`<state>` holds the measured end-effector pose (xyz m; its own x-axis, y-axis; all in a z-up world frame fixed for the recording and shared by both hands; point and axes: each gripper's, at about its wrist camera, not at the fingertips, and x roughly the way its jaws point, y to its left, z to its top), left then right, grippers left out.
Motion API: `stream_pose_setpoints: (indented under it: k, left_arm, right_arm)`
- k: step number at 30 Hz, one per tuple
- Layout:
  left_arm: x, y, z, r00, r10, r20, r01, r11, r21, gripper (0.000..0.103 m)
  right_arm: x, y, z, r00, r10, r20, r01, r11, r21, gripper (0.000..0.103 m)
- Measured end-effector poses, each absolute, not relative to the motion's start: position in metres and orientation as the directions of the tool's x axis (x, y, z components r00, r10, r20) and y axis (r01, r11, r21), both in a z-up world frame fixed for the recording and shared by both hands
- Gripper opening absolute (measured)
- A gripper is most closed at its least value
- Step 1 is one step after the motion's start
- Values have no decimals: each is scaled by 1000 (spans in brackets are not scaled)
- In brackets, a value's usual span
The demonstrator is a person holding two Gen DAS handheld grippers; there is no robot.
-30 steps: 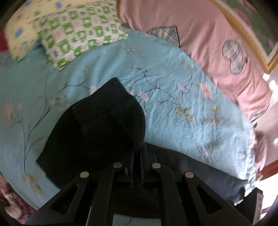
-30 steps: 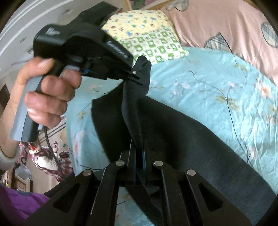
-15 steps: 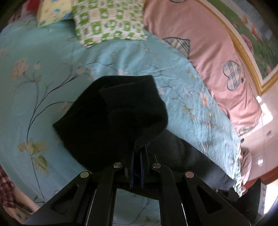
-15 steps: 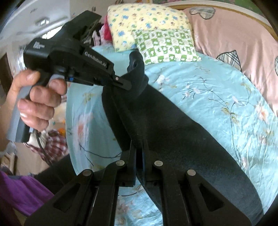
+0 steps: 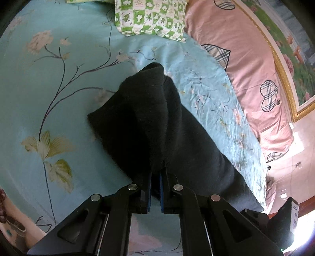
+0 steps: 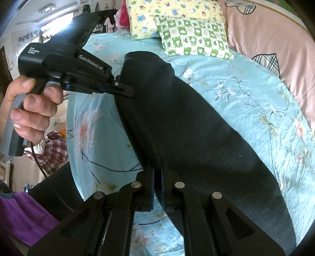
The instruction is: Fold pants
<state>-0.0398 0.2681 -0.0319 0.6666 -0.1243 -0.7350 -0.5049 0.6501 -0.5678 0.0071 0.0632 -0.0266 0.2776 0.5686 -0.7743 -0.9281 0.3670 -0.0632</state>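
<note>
The dark pants point(image 6: 187, 126) are held by both grippers above a light blue floral bedsheet point(image 5: 59, 98), the fabric running in a long band from the lower right of the bed up toward the pillows. In the left wrist view the left gripper point(image 5: 155, 175) is seen clamped narrowly on a fold of the cloth, the jaws nearly together with fabric pinched between the blue pads, and the doubled-over end of the pants point(image 5: 145, 102) lies draped ahead of it on the sheet. In the right wrist view the right gripper point(image 6: 157, 167) is likewise closed tight on an edge of the pants, while the left gripper point(image 6: 124, 89) — gripped by a person's hand point(image 6: 29, 106) — is seen pinching the cloth's upper edge. A green checked pillow point(image 6: 193, 35) and a yellow patterned pillow point(image 6: 157, 13) are set at the head of the bed, beside a pink quilt point(image 5: 236, 59) with plaid hearts.
</note>
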Motion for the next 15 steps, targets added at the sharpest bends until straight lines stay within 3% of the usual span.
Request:
stream_pose_setpoints:
  k: [3, 8, 10, 12, 15]
  left_arm:
    - [-45, 270, -30, 668, -109, -736, -503, 662, -556, 8]
    - [-55, 276, -22, 670, -80, -738, -526, 650, -548, 16]
    - [-61, 280, -19, 669, -62, -740, -544, 639, -545, 26]
    - [-65, 284, -16, 668, -46, -743, -558, 630, -540, 31]
    - [-70, 292, -13, 662, -29, -749, -592, 591, -547, 54]
  right_arm:
    - [9, 66, -28, 264, 554, -790, -929, 366, -54, 10]
    - [12, 63, -23, 209, 580, -788, -926, 376, 31, 34]
    - [13, 59, -16, 185, 615, -766, -921, 380, 83, 34]
    - [16, 56, -10, 163, 646, -745, -914, 383, 132, 34]
    - [26, 48, 0, 142, 692, -708, -888, 405, 218, 34]
